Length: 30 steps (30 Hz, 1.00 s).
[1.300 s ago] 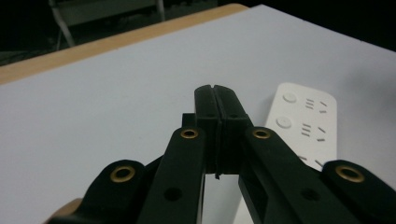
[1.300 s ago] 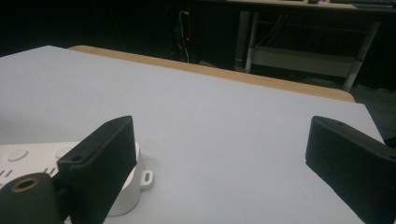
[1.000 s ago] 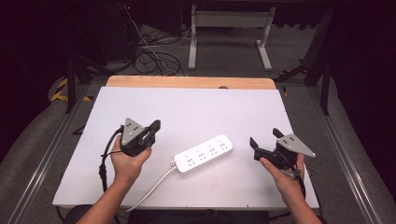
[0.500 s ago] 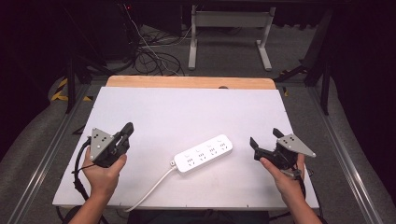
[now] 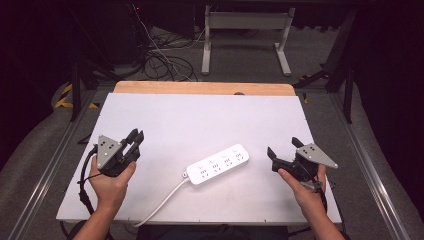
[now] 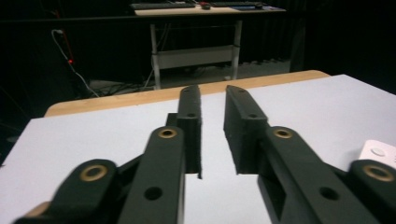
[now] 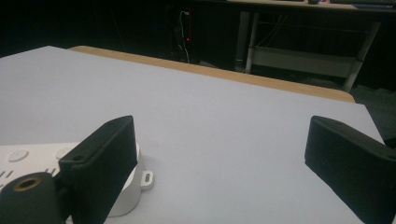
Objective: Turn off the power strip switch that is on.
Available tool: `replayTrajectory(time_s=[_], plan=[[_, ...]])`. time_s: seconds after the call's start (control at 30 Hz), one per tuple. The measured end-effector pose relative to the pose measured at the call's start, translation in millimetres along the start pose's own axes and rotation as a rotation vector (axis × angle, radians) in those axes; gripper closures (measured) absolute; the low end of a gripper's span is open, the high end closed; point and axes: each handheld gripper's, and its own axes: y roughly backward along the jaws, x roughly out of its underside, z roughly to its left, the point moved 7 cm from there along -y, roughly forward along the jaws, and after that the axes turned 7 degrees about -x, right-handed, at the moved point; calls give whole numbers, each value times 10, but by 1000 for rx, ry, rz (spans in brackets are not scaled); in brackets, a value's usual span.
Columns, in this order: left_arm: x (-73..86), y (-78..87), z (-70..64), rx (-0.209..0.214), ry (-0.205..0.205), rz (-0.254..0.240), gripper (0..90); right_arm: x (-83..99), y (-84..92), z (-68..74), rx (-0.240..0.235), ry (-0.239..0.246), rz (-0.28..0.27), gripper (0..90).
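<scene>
A white power strip (image 5: 218, 165) lies slantwise in the middle of the white table (image 5: 210, 115), and its cable (image 5: 160, 202) runs off toward the near edge. My left gripper (image 5: 136, 136) is held over the table's left part, well clear of the strip. Its jaws stand a narrow gap apart with nothing between them, as the left gripper view (image 6: 212, 93) shows. My right gripper (image 5: 282, 146) hovers just right of the strip, wide open and empty. In the right gripper view (image 7: 222, 140) the strip's end (image 7: 137, 184) peeks out beside the left jaw.
A wooden strip (image 5: 200, 88) edges the table's far side. Beyond it on the dark floor are tangled cables (image 5: 165, 60) and a metal desk frame (image 5: 245, 30). A corner of the power strip (image 6: 380, 151) shows at the right of the left gripper view.
My left gripper has moved to the left, away from the power strip, and now sits near the table's left side. The right gripper and the strip have stayed put.
</scene>
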Motion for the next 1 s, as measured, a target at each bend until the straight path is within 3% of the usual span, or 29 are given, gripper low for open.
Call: replayTrajectory(time_s=[0.07, 0.17, 0.37, 0.47, 0.6, 1.0], plan=[[-7, -30, 16, -35, 11, -3, 675, 0, 0, -1, 1, 1, 0, 94], [-8, -73, 10, -42, -7, -2, 437, 1, 1, -3, 2, 0, 1, 94], [-48, -115, -11, -55, -55, -106, 215, 6, 0, -1, 0, 0, 5, 96], [-48, -126, 6, -90, -51, -134, 95, 5, 1, -3, 1, 1, 4, 96], [-21, -147, 24, -99, -36, -121, 46, 6, 1, -5, 0, -1, 4, 96], [33, -190, 19, -100, -27, -92, 19, 0, 3, -1, -1, -2, -4, 83]])
